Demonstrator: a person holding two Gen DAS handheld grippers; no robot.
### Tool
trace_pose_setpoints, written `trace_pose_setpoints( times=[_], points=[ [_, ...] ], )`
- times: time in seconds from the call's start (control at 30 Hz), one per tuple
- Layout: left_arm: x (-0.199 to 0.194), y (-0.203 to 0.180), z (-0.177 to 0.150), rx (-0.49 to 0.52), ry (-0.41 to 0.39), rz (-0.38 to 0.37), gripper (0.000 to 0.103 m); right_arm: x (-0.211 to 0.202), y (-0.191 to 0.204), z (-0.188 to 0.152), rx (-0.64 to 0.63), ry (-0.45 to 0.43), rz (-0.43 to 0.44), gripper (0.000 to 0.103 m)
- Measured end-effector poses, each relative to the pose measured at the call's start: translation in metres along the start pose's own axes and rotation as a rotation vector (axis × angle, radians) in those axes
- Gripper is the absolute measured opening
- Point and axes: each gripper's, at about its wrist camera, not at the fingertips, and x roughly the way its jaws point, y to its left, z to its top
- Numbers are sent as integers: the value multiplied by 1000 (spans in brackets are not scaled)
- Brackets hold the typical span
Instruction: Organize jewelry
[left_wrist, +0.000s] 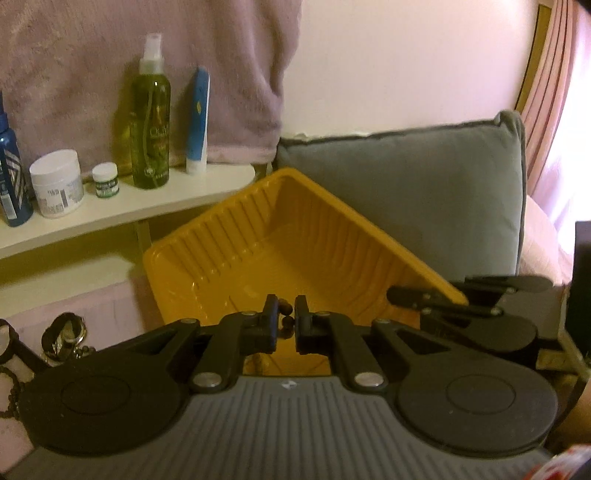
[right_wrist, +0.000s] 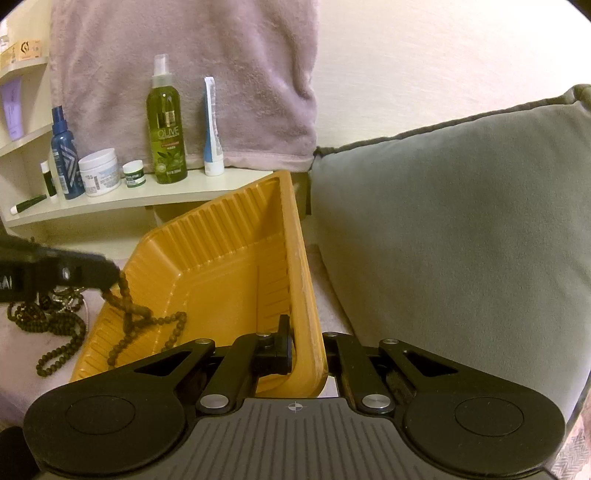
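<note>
Two grippers share the job: one steadies the yellow tray (right_wrist: 229, 273), the other feeds it a bead necklace (right_wrist: 147, 317).

Right gripper (right_wrist: 306, 350) is clamped on the tray's near wall, tilting it up beside the grey cushion (right_wrist: 461, 229); left gripper (left_wrist: 286, 321), jaws narrow, pinches the dark beads, their loops already draped on the tray floor; next comes letting go over the tray; more jewelry (right_wrist: 40, 314) lies just outside its left rim.
</note>
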Motion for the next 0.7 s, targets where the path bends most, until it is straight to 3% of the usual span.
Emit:
trace_pose_setpoints(
  times=[0.13, 0.33, 0.7],
  points=[
    [-1, -1, -5, 10, 12, 21, 25, 0, 0, 0, 0, 0, 0, 5],
    [-11, 10, -13, -4, 4, 72, 29, 1, -1, 0, 1, 1, 1, 5],
    [-50, 73, -57, -93, -31, 416, 32, 2, -2, 0, 2, 0, -1, 5]
  ],
)
